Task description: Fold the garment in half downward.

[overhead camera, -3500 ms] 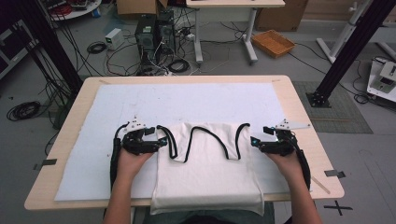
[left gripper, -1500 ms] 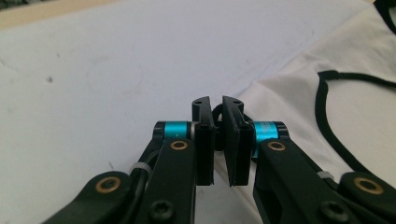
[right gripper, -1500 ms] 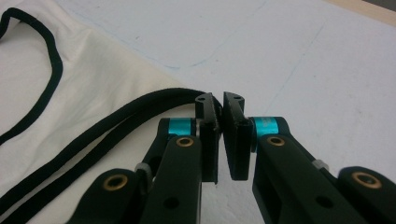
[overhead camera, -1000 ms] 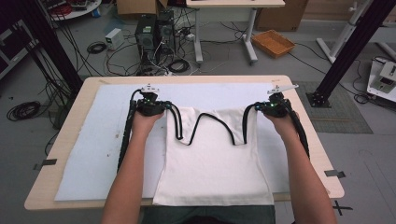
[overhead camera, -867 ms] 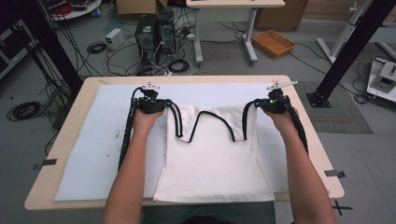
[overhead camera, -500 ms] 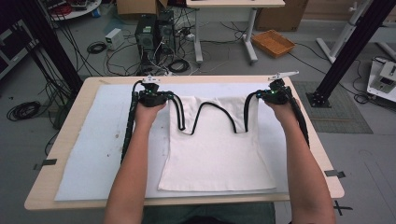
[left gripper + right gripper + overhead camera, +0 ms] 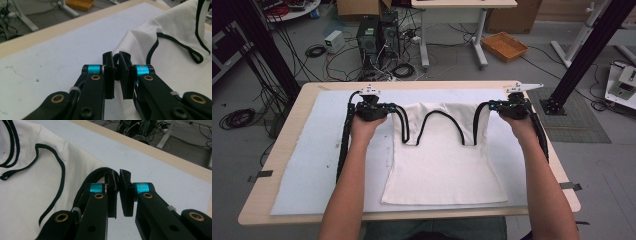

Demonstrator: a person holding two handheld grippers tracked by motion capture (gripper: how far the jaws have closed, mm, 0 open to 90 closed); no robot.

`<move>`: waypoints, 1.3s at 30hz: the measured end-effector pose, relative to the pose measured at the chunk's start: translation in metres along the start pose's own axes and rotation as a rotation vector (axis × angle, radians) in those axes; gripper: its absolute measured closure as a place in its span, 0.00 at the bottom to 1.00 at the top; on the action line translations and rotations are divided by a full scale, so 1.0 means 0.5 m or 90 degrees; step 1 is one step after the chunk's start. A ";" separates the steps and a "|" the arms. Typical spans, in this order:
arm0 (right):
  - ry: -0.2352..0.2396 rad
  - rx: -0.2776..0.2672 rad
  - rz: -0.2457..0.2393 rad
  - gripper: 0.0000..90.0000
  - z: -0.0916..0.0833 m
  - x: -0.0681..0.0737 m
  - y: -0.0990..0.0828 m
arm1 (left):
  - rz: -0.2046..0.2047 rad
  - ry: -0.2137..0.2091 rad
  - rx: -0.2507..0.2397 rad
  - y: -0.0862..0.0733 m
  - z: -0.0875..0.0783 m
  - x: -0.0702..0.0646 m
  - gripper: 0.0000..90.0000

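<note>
A white tank top [image 7: 444, 165] with black trim lies on the white mat [image 7: 307, 165], its hem toward the person. My left gripper [image 7: 392, 110] is shut on the black-edged left shoulder strap [image 7: 115, 65] and holds it just off the mat. My right gripper [image 7: 488, 107] is shut on the right shoulder strap [image 7: 98, 173], also raised a little. The top edge of the tank top hangs stretched between the two grippers, with the black neckline [image 7: 439, 125] sagging in a loop. In both gripper views the jaws stand nearly together with black trim pinched between them.
The mat covers a wooden table [image 7: 562, 170]. Beyond the far edge, on the floor, are computer towers [image 7: 377, 35], tangled cables, a desk leg and an orange tray [image 7: 504, 46]. A black post [image 7: 584, 50] stands at the right. Bare mat lies to the left of the tank top.
Both hands have moved away from the person toward the far edge and risen slightly, dragging the tank top up the mat; its hem now lies farther from the near edge.
</note>
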State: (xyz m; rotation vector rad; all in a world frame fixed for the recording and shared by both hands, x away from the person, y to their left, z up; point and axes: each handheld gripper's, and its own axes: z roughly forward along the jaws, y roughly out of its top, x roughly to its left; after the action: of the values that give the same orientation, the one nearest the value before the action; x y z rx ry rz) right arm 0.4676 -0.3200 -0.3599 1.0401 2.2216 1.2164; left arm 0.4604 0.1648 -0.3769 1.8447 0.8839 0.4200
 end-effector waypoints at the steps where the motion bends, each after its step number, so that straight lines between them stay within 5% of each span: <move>1: 0.003 -0.008 -0.002 0.96 -0.005 0.001 -0.002 | -0.002 -0.001 -0.006 -0.002 -0.005 -0.004 0.92; 7: 0.014 -0.024 -0.007 0.96 -0.032 0.010 -0.014 | 0.008 -0.006 -0.001 -0.011 -0.028 -0.021 0.92; 8: 0.013 -0.029 -0.011 0.96 -0.045 0.017 -0.020 | 0.017 -0.007 -0.031 -0.017 -0.050 -0.034 0.92; 24: 0.048 -0.096 -0.038 0.95 -0.139 0.074 -0.080 | 0.050 -0.041 -0.069 -0.054 -0.133 -0.096 0.92; 32: 0.065 -0.133 -0.051 0.95 -0.186 0.112 -0.127 | 0.064 -0.063 -0.072 -0.091 -0.177 -0.122 0.92; 39: 0.095 -0.126 -0.058 0.95 -0.215 0.150 -0.191 | 0.083 -0.091 -0.051 -0.146 -0.199 -0.154 0.92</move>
State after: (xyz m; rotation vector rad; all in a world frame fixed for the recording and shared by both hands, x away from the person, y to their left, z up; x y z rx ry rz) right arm 0.3106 -0.3538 -0.3816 0.7865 2.1753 1.4810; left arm 0.3176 0.1887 -0.3909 1.8389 0.6438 0.3937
